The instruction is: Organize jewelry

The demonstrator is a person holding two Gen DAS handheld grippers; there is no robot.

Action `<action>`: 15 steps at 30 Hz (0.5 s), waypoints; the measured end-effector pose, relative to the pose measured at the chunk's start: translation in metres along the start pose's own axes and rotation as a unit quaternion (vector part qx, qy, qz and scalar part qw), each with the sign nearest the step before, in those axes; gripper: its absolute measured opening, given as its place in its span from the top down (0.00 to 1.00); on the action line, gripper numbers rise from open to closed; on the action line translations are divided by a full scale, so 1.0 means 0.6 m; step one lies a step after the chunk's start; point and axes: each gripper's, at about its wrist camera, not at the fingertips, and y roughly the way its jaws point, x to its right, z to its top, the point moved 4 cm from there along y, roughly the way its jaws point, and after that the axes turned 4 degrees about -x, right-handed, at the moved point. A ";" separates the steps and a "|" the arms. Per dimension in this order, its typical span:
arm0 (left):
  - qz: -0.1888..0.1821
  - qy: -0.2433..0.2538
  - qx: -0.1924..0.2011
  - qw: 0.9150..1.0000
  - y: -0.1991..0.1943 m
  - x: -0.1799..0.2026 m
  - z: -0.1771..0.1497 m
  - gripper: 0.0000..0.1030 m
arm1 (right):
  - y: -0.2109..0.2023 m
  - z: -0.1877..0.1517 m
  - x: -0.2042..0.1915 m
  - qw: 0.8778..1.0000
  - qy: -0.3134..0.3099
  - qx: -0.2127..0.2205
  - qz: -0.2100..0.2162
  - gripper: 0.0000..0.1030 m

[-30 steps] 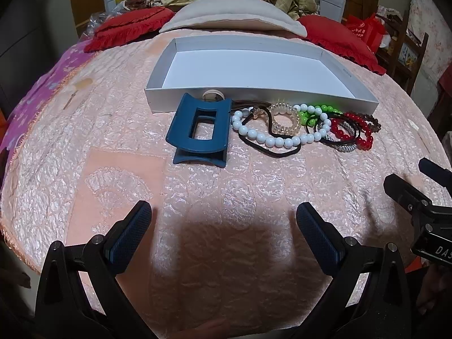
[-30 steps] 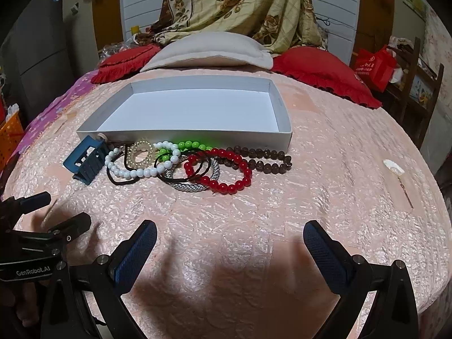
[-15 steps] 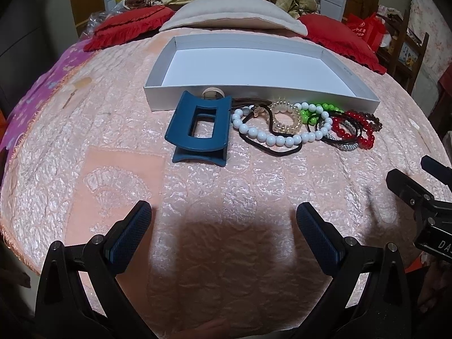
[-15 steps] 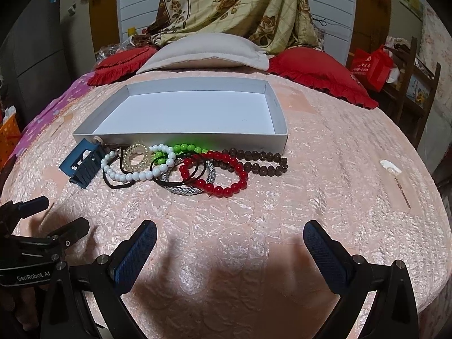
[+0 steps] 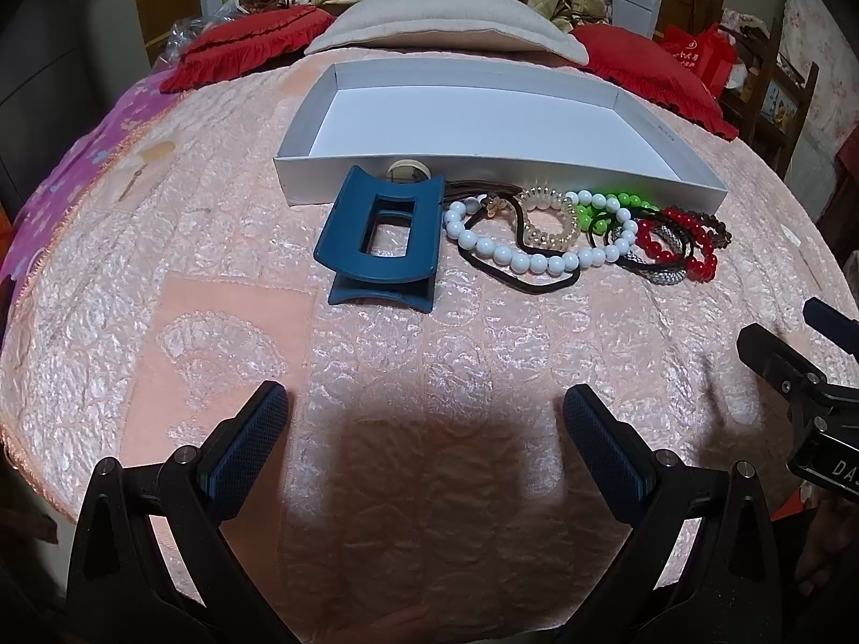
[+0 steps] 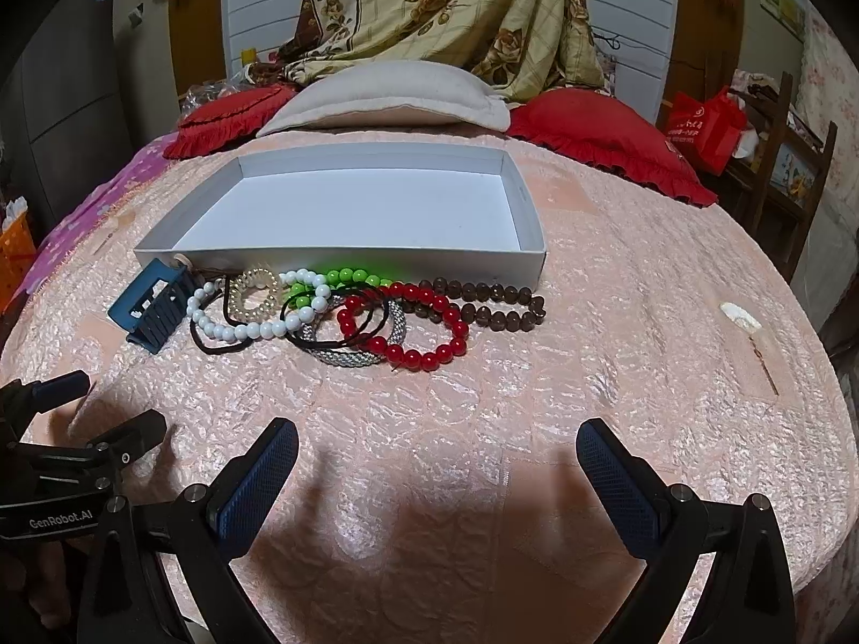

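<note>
- Two hand-held grippers hover over a bed covered in a peach quilted bedspread [image 6: 617, 322]; the left hand-held gripper [image 5: 424, 418] has its blue-padded fingers spread wide with nothing between them, and the right hand-held gripper [image 6: 437, 456] is likewise spread wide and holds nothing.
- Both sit well apart from the jewelry, on the near side of it.
- From the right wrist view, the left hand-held gripper shows at the lower left edge; from the left wrist view, the right one shows at the right edge.
- A shallow white box [image 6: 343, 260] lies on the bedspread, and nothing shows inside it.
- The jewelry lies in a row on the bedspread, just beside the box's near wall.
- At the left end stands a blue hair claw clip [image 5: 378, 236], with a small pale ring [image 5: 408, 167] behind it against the box wall.
- Next to the clip is a white bead bracelet [image 5: 529, 257], overlapping a black hair tie [image 5: 521, 282] and a clear spiral hair tie [image 5: 550, 214].
- A green bead bracelet [image 6: 343, 279] lies close to the box wall.
- Further right are a grey woven bangle [image 6: 354, 357], a red bead bracelet [image 6: 429, 354] and a brown bead bracelet [image 6: 494, 306], all overlapping or touching.
- Red pillows [image 6: 601, 139] and a beige pillow [image 6: 386, 96] lie beyond the box.
</note>
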 end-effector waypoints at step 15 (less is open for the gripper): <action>-0.028 -0.071 0.013 0.997 -0.009 -0.055 0.010 0.01 | 0.003 0.000 0.004 1.000 0.003 -0.003 0.001 0.00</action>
